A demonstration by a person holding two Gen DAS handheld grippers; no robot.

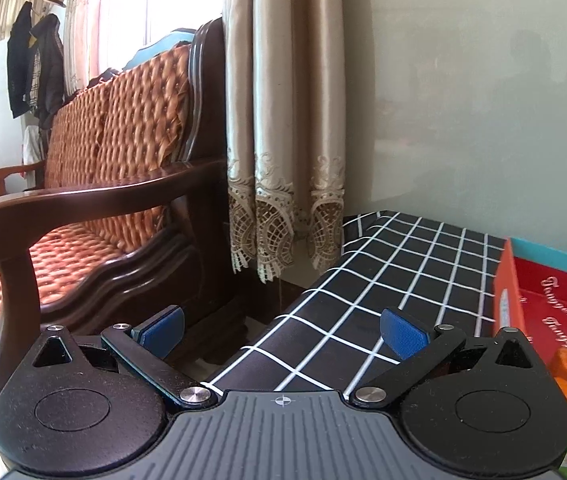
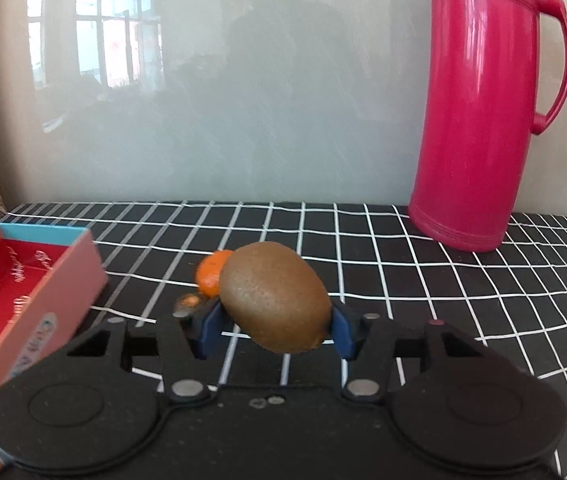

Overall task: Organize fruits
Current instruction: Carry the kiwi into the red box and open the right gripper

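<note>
Holding a brown fuzzy oval kiwi [image 2: 274, 298] with my right gripper [image 2: 275, 330], I have its blue fingers [image 2: 211, 330] clenched on the fruit's two sides, above the black checked cloth-covered surface [image 2: 403, 300]. A small orange tangerine [image 2: 212, 277] lies on the cloth just behind the kiwi. The red cardboard box with a blue rim [image 2: 39, 280] sits toward the surface's left edge, some fruit already inside. My left gripper [image 1: 283, 334] hangs released and holding nothing over the surface's left edge, beside that box. The kiwi sits tilted with only its middle pinched, so I judge it could roll out of the pads if I swing quickly. Its low end might also catch the box wall. The tall pink plastic thermos [image 2: 487, 108] stands well apart near the back edge.
</note>
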